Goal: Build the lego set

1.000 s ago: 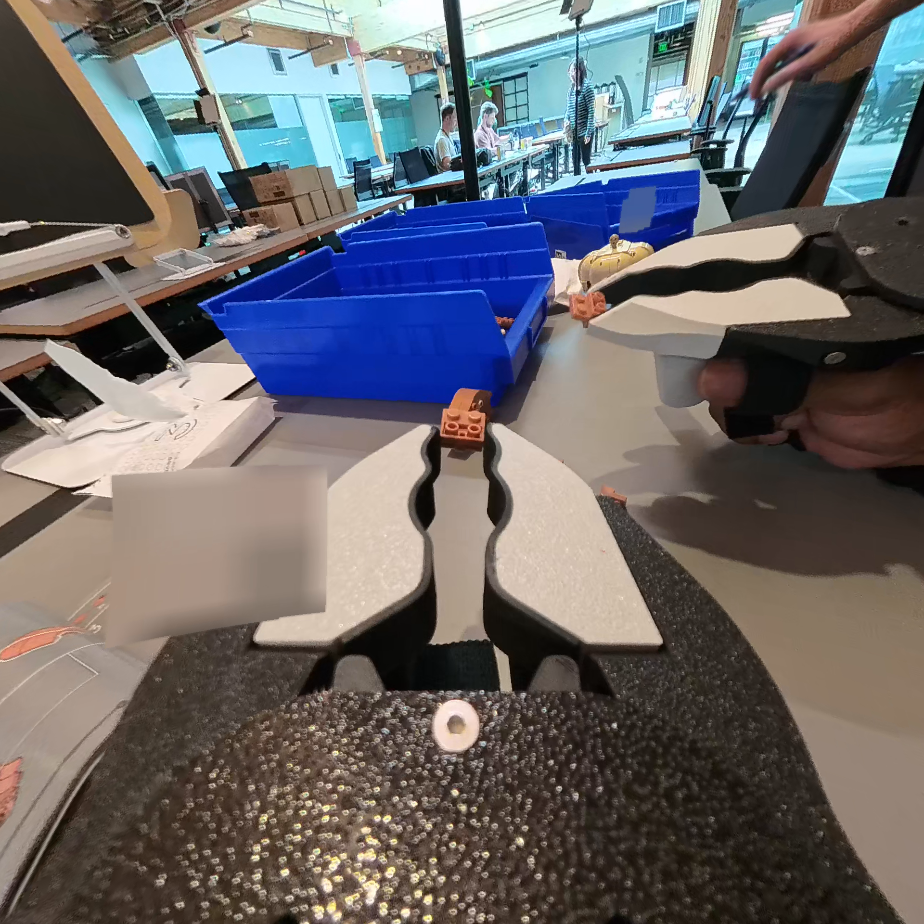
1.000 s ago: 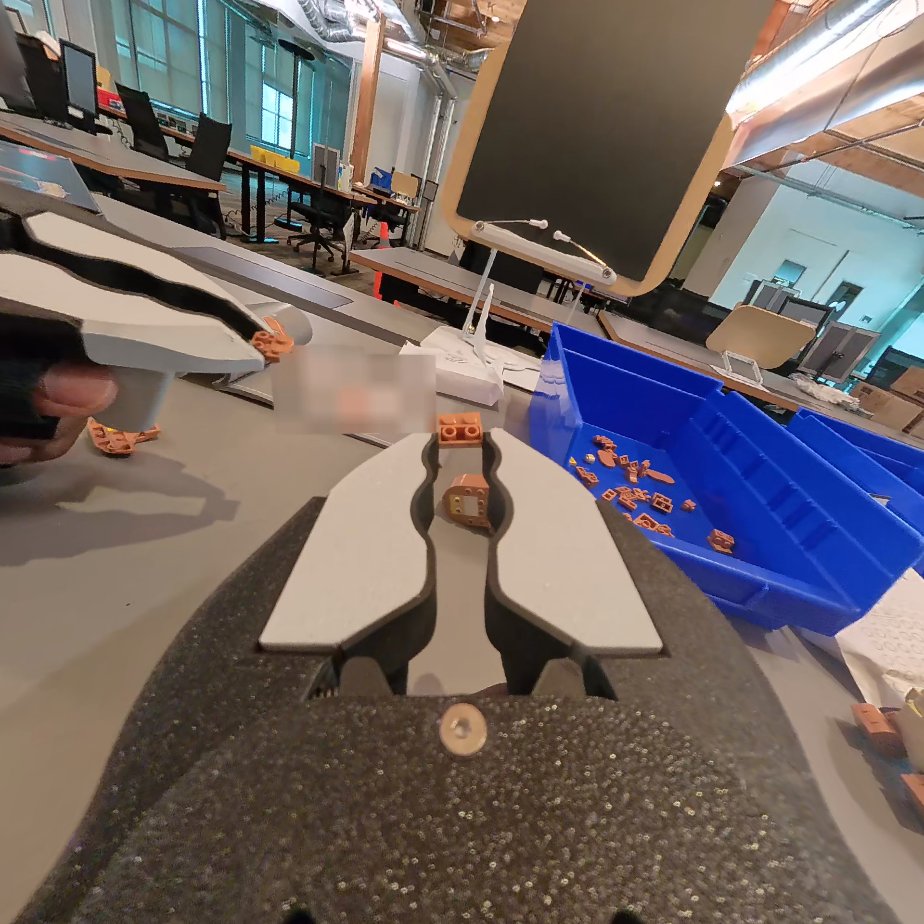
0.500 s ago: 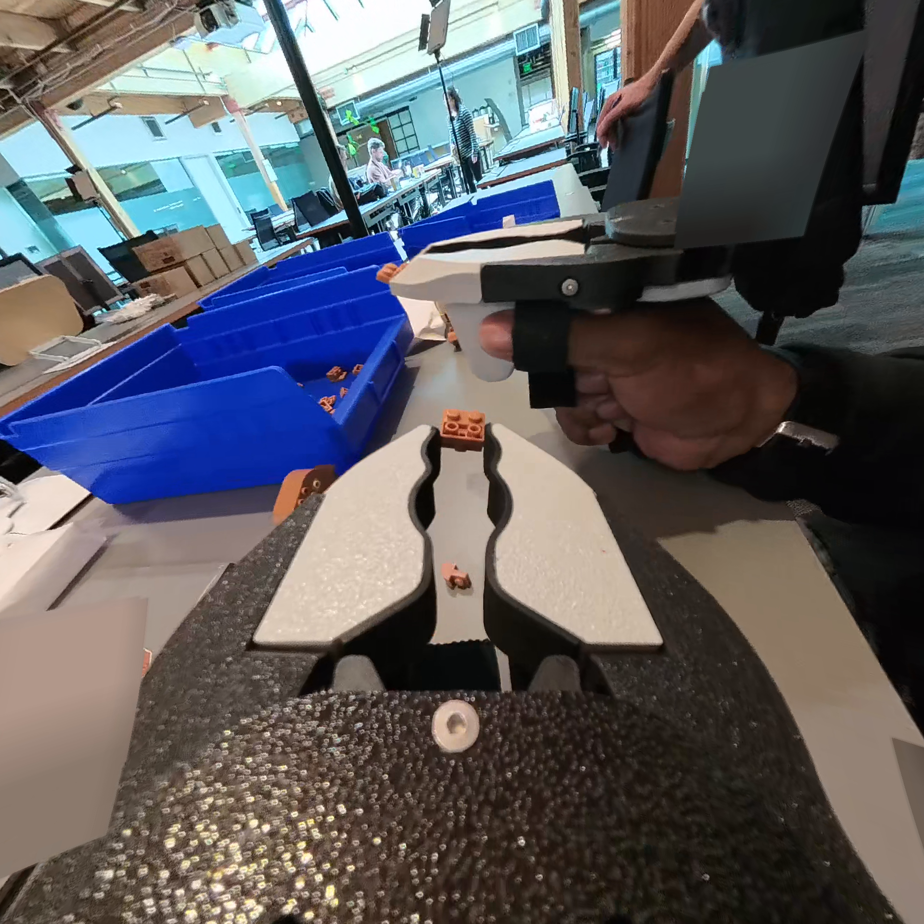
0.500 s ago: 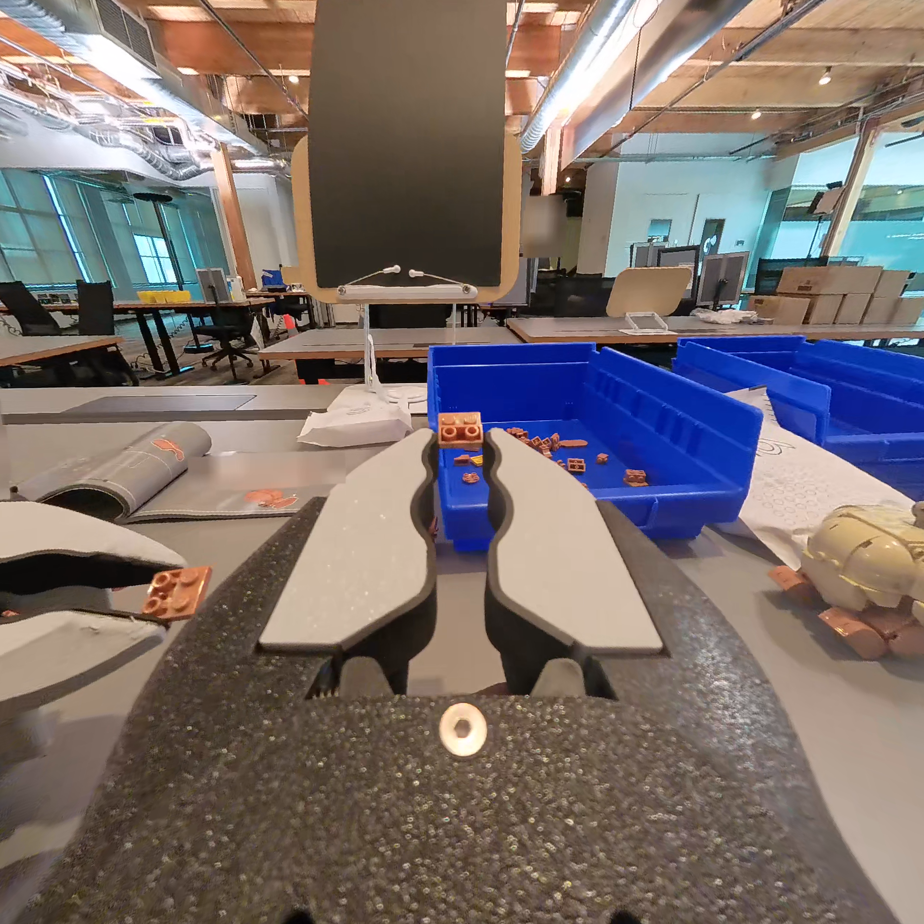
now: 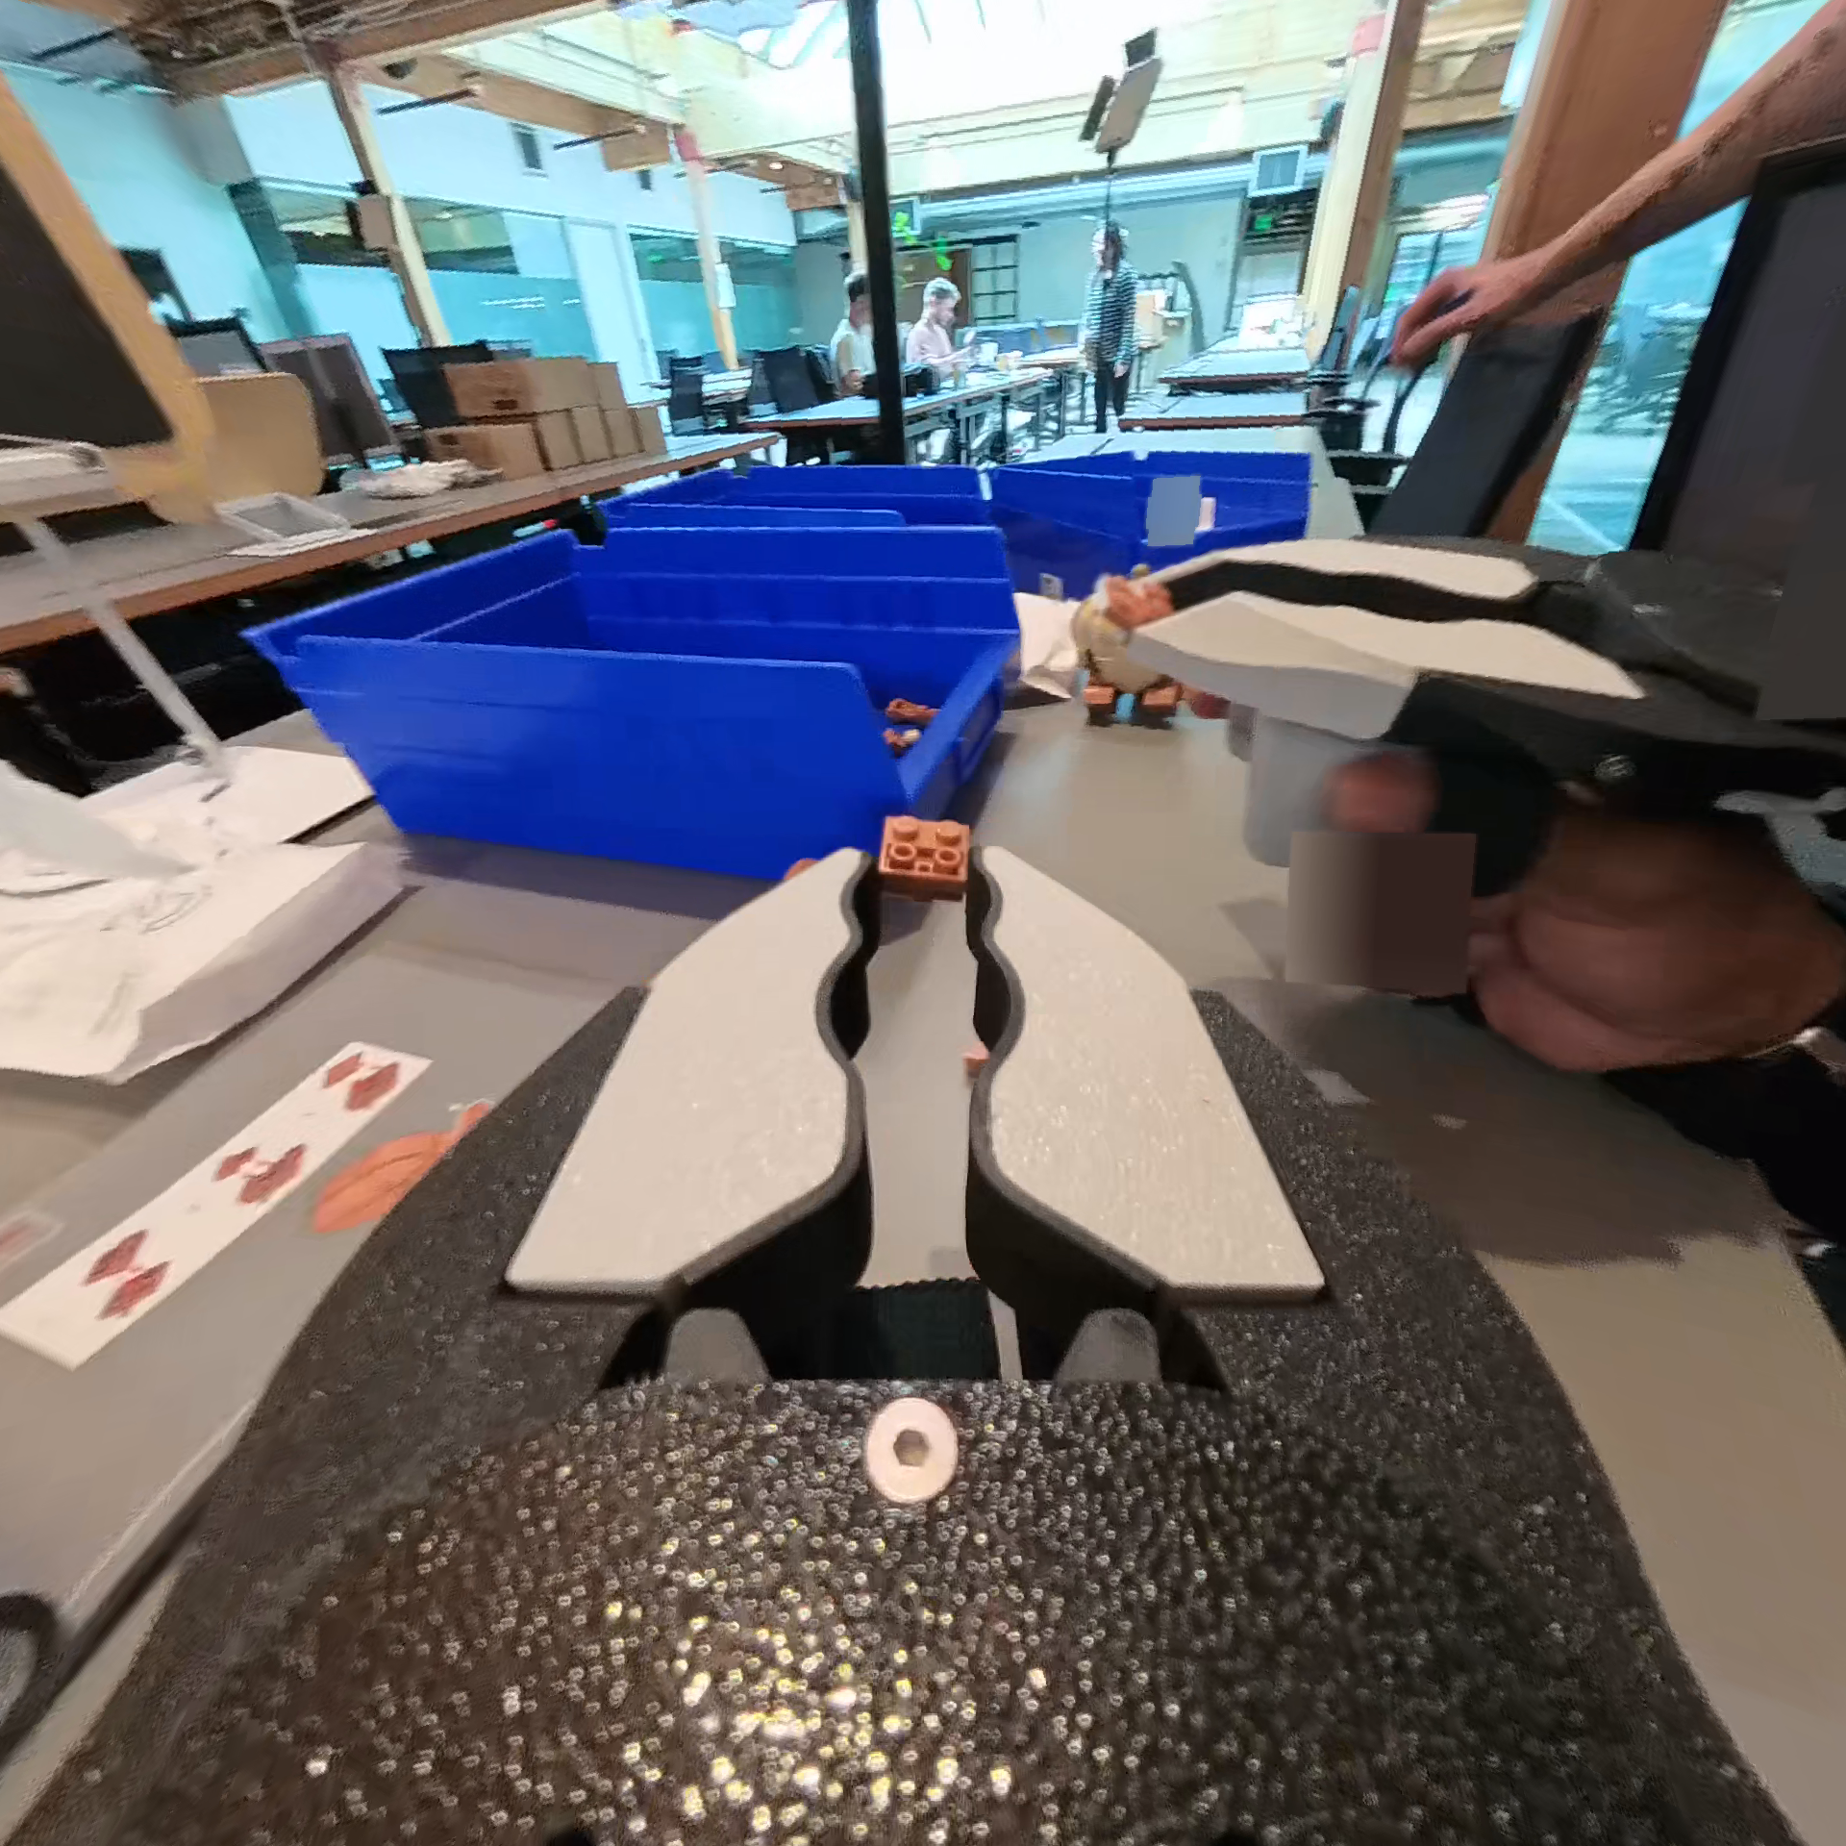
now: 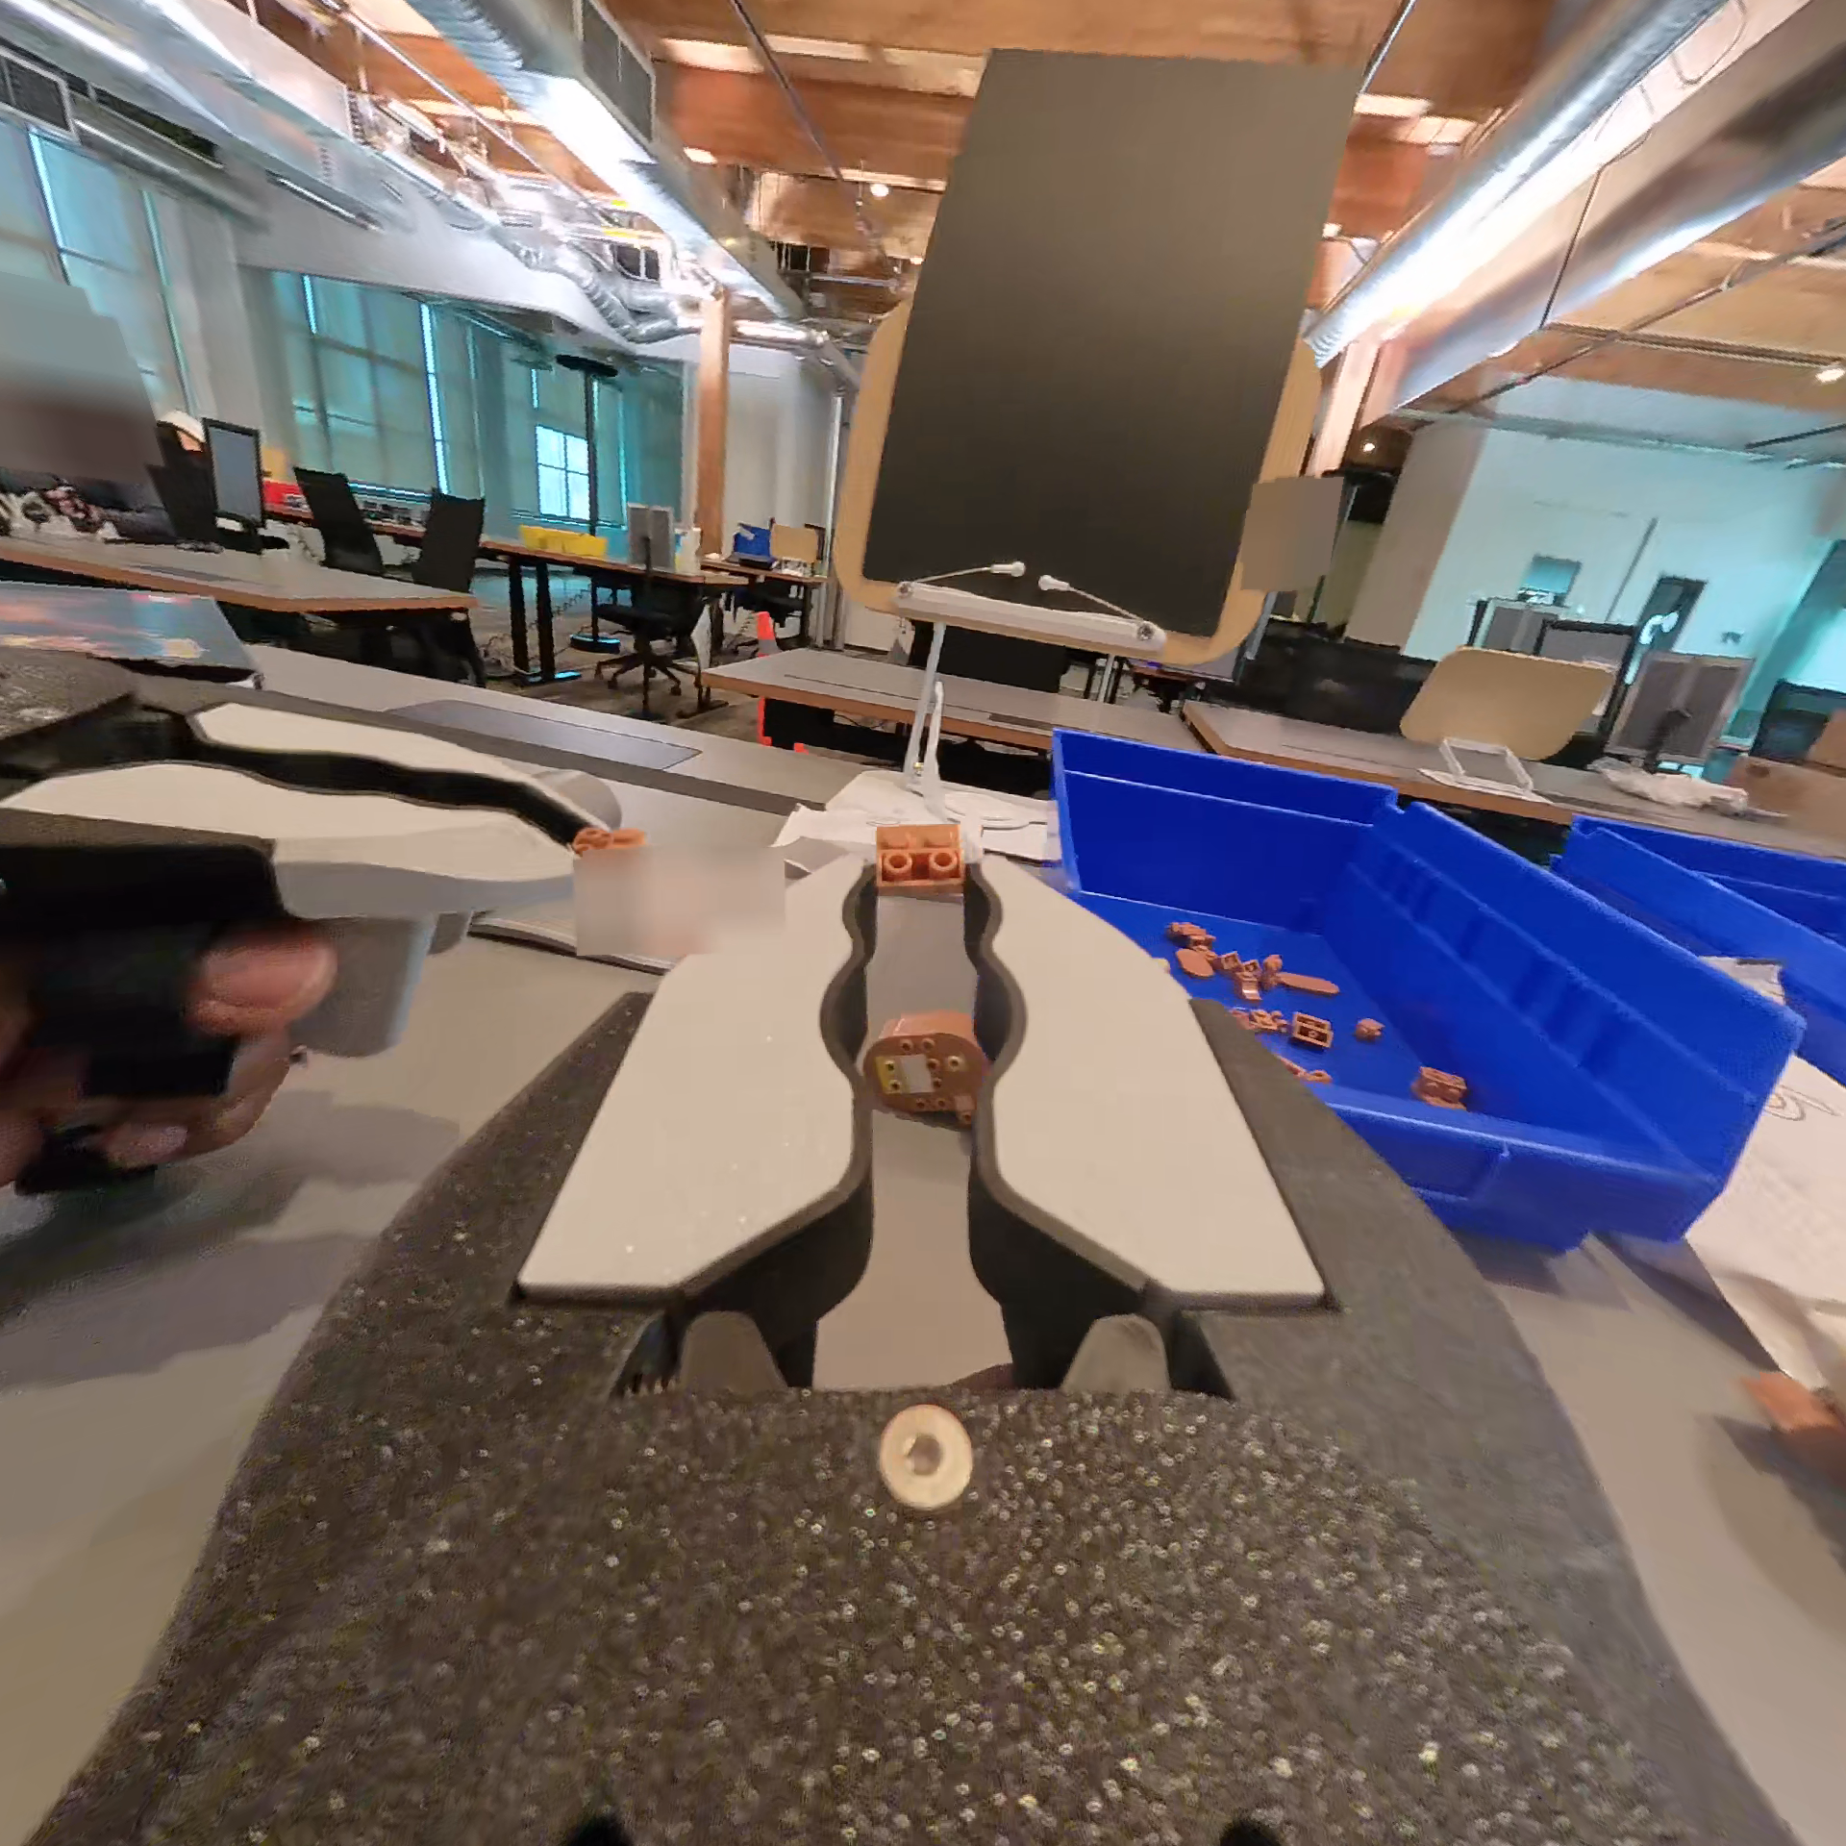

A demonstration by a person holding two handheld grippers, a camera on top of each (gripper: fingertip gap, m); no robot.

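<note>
Orange-brown studded brick (image 5: 924,859) between light grey fingers (image 5: 739,1059) with black edging; a second orange-brown brick (image 6: 919,857). Blue bin (image 6: 1478,959) holding orange-brown pieces (image 6: 1289,1009). Grey table (image 5: 1119,829); speckled black gripper body (image 5: 899,1618).

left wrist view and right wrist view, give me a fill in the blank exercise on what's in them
1. The left gripper pinches a small ____ brick at its fingertips.
2. Loose brown pieces lie inside a ____ bin.
3. The right gripper also grips a small brick, and under its fingers a rounded brown piece lies on the ____ table.

Missing words: brown; blue; grey
</note>
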